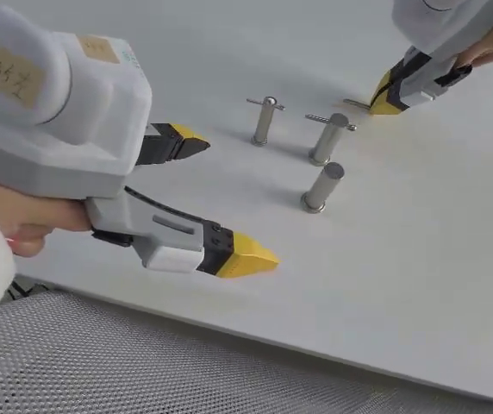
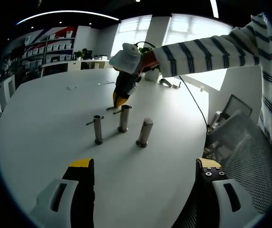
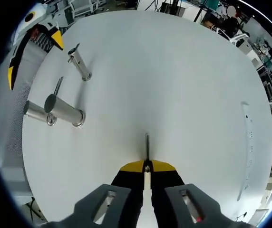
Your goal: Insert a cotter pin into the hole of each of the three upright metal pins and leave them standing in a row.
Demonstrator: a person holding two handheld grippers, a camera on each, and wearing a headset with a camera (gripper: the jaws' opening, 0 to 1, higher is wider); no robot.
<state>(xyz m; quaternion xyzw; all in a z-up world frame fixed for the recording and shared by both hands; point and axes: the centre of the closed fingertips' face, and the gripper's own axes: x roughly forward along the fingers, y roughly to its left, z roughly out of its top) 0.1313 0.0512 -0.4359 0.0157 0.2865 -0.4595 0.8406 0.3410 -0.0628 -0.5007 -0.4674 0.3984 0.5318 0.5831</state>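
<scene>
On the white surface (image 1: 419, 259) three pins stand upright, near each other. The left metal pin (image 1: 263, 128) has a cotter pin (image 1: 253, 102) through its top, and the middle metal pin (image 1: 322, 147) has a second cotter pin (image 1: 314, 118). The nearest metal pin (image 1: 320, 191) has a bare top. The right hand-held gripper (image 3: 147, 167), just right of the middle one, is pinching a third cotter pin (image 3: 147, 145). The left hand-held gripper (image 1: 221, 198) hovers at near left, with its jaws spread wide.

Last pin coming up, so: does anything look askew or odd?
Nothing toppled or damaged. The far pin, middle pin and bare near pin stand upright, but the near pin sits off the others' line.
</scene>
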